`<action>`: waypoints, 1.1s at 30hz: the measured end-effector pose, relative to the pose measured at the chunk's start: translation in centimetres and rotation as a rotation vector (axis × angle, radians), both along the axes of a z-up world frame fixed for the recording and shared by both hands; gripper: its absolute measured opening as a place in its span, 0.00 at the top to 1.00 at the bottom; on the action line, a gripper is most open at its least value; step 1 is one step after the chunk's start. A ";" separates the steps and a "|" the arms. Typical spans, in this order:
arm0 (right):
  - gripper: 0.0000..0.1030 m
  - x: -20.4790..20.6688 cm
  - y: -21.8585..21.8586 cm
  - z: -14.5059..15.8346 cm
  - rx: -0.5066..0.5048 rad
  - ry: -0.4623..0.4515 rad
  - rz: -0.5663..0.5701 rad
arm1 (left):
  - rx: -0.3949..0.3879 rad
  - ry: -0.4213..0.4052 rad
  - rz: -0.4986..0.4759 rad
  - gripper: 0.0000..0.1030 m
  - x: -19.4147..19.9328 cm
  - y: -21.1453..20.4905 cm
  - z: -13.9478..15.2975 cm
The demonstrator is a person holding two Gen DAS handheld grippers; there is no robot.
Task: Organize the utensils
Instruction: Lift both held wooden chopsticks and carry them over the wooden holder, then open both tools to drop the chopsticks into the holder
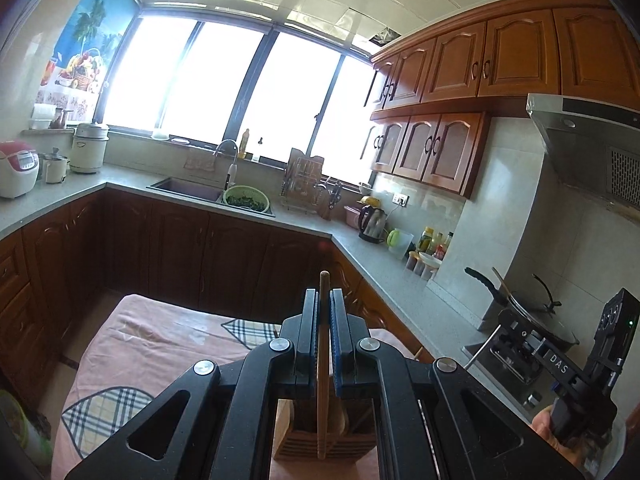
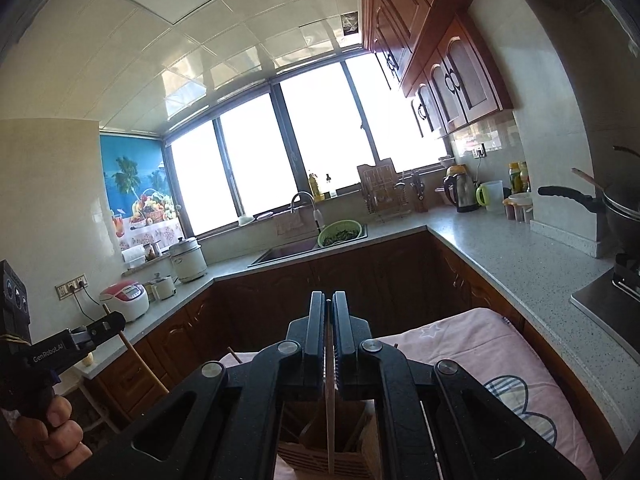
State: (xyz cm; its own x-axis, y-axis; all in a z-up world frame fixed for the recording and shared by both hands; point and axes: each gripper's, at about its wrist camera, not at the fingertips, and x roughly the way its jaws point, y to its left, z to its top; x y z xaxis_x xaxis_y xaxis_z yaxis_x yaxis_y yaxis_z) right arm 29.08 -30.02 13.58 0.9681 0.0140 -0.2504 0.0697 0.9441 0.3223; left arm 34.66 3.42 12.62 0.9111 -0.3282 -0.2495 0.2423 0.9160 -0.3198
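My left gripper is shut on a wooden utensil handle that stands upright and reaches down into a slatted wooden utensil holder below it. My right gripper is shut on a thin pale stick-like utensil that runs down into the same wooden holder. The holder stands on a table under a pink cloth. The right gripper also shows at the right edge of the left wrist view, the left gripper at the left edge of the right wrist view. The utensils' lower ends are hidden.
Grey countertop runs around the kitchen, with a sink, green colander, kettle, bottles, rice cooker and a pan on the stove. Wooden cabinets hang above and stand below.
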 end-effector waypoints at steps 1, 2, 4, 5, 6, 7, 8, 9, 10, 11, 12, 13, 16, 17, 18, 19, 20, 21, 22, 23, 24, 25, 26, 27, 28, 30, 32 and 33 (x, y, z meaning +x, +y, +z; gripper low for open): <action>0.97 0.4 -0.1 0.1 -0.002 -0.006 -0.005 | -0.003 -0.002 0.007 0.97 0.8 -0.2 -0.3; 0.97 0.8 -0.2 0.1 -0.005 -0.010 -0.011 | -0.010 -0.001 0.013 0.97 1.5 -0.3 -0.6; 0.97 1.6 -0.4 0.0 -0.013 -0.015 -0.018 | -0.028 0.001 0.026 0.97 3.0 -0.6 -1.6; 0.97 1.9 -0.4 -0.2 -0.015 -0.015 -0.022 | -0.035 0.005 0.033 0.97 3.8 -0.6 -2.0; 0.97 2.3 -0.5 -0.4 -0.015 -0.014 -0.026 | -0.042 0.006 0.043 0.97 4.4 -0.8 -2.6; 0.97 2.6 -0.5 -0.8 -0.015 -0.012 -0.029 | -0.049 0.007 0.052 0.97 5.0 -0.9 -3.3; 0.97 2.9 -0.7 -1.2 -0.015 -0.011 -0.032 | -0.051 0.012 0.062 0.97 5.4 -1.1 -4.0; 0.97 3.1 -0.7 -1.6 -0.014 -0.009 -0.034 | -0.051 0.018 0.071 0.97 5.8 -1.3 -4.7; 0.97 3.3 -0.8 -2.2 -0.013 -0.003 -0.035 | -0.052 0.023 0.079 0.97 6.4 -1.6 -5.3; 0.97 3.6 -0.8 -2.7 -0.011 0.006 -0.036 | -0.048 0.031 0.086 0.97 6.8 -1.8 -5.9; 0.96 3.8 -0.8 -3.2 -0.007 0.014 -0.034 | -0.043 0.042 0.092 0.97 7.2 -2.2 -6.6; 0.96 4.0 -0.8 -3.8 -0.001 0.021 -0.031 | -0.042 0.050 0.095 0.97 7.7 -2.4 -7.2; 0.96 4.3 -0.9 -5.3 0.010 0.041 -0.031 | -0.041 0.072 0.099 0.97 8.9 -3.4 -8.5; 0.96 4.3 -0.9 -5.8 0.017 0.046 -0.033 | -0.042 0.080 0.097 0.97 9.3 -3.7 -8.9; 0.96 4.4 -0.9 -6.3 0.022 0.052 -0.035 | -0.041 0.088 0.093 0.97 9.7 -4.1 -9.1; 0.96 4.4 -0.9 -6.8 0.030 0.059 -0.036 | -0.037 0.096 0.091 0.96 10.1 -4.5 -9.5; 0.96 4.4 -1.1 -7.3 0.039 0.066 -0.036 | -0.034 0.101 0.087 0.96 10.4 -4.6 -9.5; 0.96 4.4 -1.1 -7.8 0.047 0.074 -0.036 | -0.028 0.105 0.083 0.96 10.8 -4.9 -9.7; 0.96 4.4 -1.0 -8.2 0.053 0.083 -0.034 | -0.021 0.110 0.080 0.96 11.0 -5.2 -9.8; 0.96 4.5 -1.0 -8.6 0.057 0.090 -0.034 | -0.016 0.115 0.076 0.96 11.4 -5.6 -10.0; 0.96 4.5 -0.9 -8.9 0.061 0.097 -0.034 | -0.011 0.122 0.071 0.96 11.5 -5.5 -10.0; 0.96 4.5 -0.8 -9.2 0.065 0.106 -0.032 | -0.007 0.130 0.066 0.96 11.8 -5.7 -10.1; 0.96 4.6 -0.8 -9.5 0.070 0.113 -0.030 | -0.004 0.136 0.063 0.96 12.1 -5.9 -10.2; 0.96 4.6 -0.7 -9.7 0.074 0.120 -0.029 | -0.001 0.143 0.060 0.96 12.3 -5.9 -10.2; 0.96 4.5 -0.7 -9.8 0.072 0.114 -0.034 | 0.002 0.151 0.055 0.96 12.7 -6.1 -10.3; 0.96 4.6 -0.9 -9.8 0.076 0.116 -0.036 | 0.004 0.158 0.056 0.96 12.9 -5.7 -10.3; 0.96 4.6 -1.0 -9.8 0.078 0.120 -0.036 | 0.010 0.158 0.058 0.96 13.0 -5.5 -10.1; 0.96 4.6 -1.1 -9.8 0.077 0.121 -0.036 | 0.008 0.160 0.056 0.96 13.1 -5.4 -9.9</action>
